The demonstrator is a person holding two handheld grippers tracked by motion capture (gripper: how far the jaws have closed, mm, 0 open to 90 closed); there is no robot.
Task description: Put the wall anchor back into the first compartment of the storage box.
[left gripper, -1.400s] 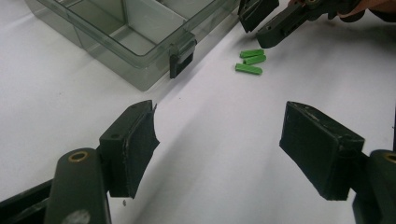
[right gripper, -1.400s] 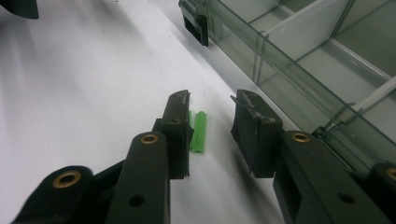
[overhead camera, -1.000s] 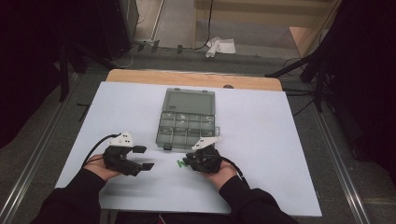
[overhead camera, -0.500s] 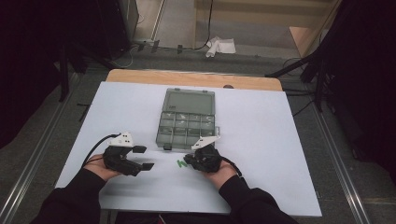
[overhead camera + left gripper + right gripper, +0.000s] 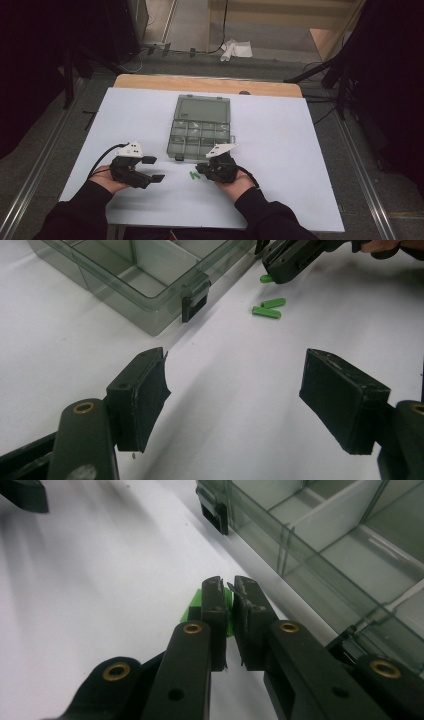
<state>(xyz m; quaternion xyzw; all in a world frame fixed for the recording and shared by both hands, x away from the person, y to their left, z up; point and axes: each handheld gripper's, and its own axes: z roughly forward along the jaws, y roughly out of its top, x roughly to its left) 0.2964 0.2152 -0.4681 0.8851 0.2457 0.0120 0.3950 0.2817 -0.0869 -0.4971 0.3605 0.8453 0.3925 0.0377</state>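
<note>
Small green plastic piece (image 5: 200, 601) pinched in the closed right gripper (image 5: 227, 587), low on the table, just beside the clear plastic compartment box's (image 5: 320, 550) front wall.

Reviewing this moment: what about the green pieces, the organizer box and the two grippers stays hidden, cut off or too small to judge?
- Green piece in the right gripper, right gripper view: mostly covered by the closed jaws, shape unclear.
- Loose green pieces, high view: too small to count.
- Organizer box, left gripper view: cut off by the top edge.
- Box compartments, high view: contents too small to tell.
- Left gripper, open: body below the frame.
</note>
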